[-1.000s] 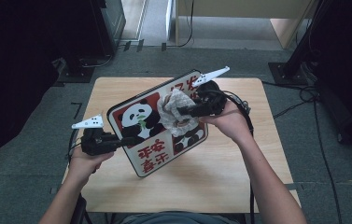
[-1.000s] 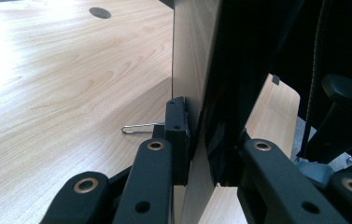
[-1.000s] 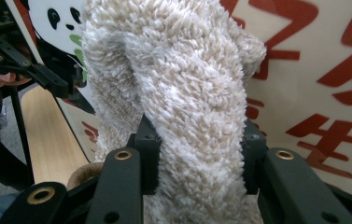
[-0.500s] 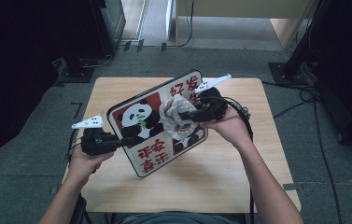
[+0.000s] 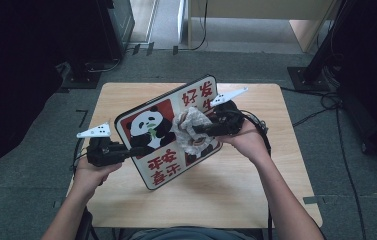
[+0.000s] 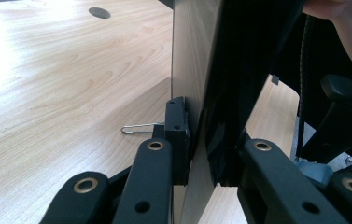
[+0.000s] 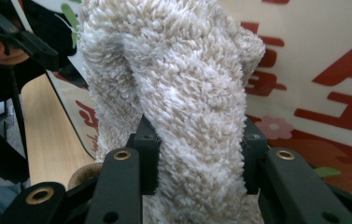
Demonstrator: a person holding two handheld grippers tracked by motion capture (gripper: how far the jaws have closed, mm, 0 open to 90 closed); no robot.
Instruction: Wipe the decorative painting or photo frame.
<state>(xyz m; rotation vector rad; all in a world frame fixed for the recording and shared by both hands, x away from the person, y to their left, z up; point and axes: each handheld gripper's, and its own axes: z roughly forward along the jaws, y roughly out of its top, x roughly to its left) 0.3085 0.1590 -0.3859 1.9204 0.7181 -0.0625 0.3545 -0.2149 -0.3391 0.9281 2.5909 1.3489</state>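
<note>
A panda sign board (image 5: 166, 135) with red characters is held tilted above the wooden table (image 5: 126, 100). My left gripper (image 5: 126, 151) is shut on the board's left edge; in the left gripper view the board's edge (image 6: 197, 93) stands clamped between the jaws of my left gripper (image 6: 196, 161). My right gripper (image 5: 196, 131) is shut on a fluffy cream cloth (image 5: 191, 131) pressed against the board's face. In the right gripper view the cloth (image 7: 183, 93) bulges between the jaws of my right gripper (image 7: 197, 154), with the board (image 7: 323, 70) behind it.
A paper clip (image 6: 138, 128) lies on the table by the board's edge. Cables (image 5: 326, 105) run over the grey floor on the right. Dark equipment (image 5: 111, 25) stands beyond the table's far left corner.
My right gripper has slid the cloth a little toward me and left across the board's face. The left gripper and the board have stayed nearly still.
</note>
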